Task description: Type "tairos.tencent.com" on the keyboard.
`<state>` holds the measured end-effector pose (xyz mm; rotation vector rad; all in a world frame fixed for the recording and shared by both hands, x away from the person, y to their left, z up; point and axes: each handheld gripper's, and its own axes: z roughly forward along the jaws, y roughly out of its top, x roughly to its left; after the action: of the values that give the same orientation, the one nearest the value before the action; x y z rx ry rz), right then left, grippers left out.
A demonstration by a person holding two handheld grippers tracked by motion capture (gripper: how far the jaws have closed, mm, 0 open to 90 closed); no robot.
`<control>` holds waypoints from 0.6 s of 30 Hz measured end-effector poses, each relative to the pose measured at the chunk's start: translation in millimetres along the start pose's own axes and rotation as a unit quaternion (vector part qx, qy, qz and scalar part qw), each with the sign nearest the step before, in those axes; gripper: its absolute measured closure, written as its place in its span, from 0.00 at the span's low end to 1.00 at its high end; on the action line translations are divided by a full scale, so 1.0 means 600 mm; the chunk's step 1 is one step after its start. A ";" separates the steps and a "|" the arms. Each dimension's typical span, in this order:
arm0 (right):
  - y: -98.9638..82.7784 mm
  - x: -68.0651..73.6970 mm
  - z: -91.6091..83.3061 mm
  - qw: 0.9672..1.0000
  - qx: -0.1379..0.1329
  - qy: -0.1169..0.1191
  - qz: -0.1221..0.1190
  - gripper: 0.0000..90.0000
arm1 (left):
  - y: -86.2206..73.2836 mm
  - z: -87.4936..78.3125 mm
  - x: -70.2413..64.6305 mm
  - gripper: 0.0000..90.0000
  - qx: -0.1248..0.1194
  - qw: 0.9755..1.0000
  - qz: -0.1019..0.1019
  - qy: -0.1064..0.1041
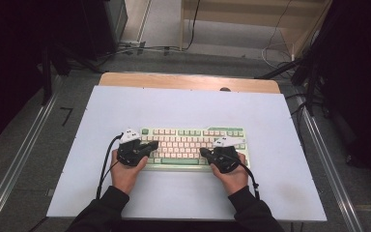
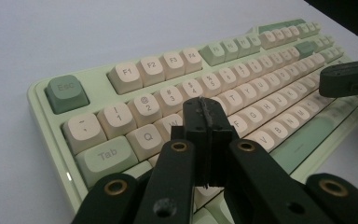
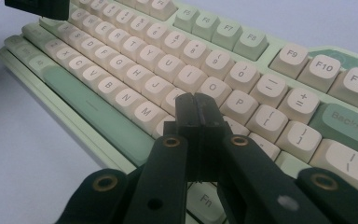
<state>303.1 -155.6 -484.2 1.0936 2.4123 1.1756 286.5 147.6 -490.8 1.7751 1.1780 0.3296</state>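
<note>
A person at the near edge of the white worktop (image 1: 77,145) poises two hand-held grippers over a pale green keyboard (image 1: 193,147), which lies across the middle of the worktop, somewhat nearer the person's edge than the far one. The left gripper (image 2: 204,122) hangs over the letter rows by the Q and W keys (image 2: 147,138), its fingers pinched fully together with nothing between them. The right gripper (image 3: 198,119) hovers near the P key (image 3: 239,103), its fingers likewise closed and empty. The risk from here looks like one of aim: each closed tip is about as wide as a keycap, so a descent slightly off centre could press two neighbouring keys at once. A slanted or heavy push might also slide the keyboard across the smooth worktop, since nothing visibly holds it in place.
</note>
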 end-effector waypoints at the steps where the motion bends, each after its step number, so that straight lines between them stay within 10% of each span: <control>1: 0.000 0.000 0.000 1.000 0.000 0.001 0.001 0.98 | 0.000 0.001 0.000 1.00 0.000 1.000 0.001 -0.001; 18: 0.009 0.001 0.006 1.000 -0.010 0.004 -0.005 0.98 | 0.023 0.040 -0.030 1.00 -0.005 1.000 0.004 -0.019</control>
<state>307.1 -150.8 -482.3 1.0729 2.4039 1.2006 301.0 118.4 -487.3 1.7711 1.1412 0.3041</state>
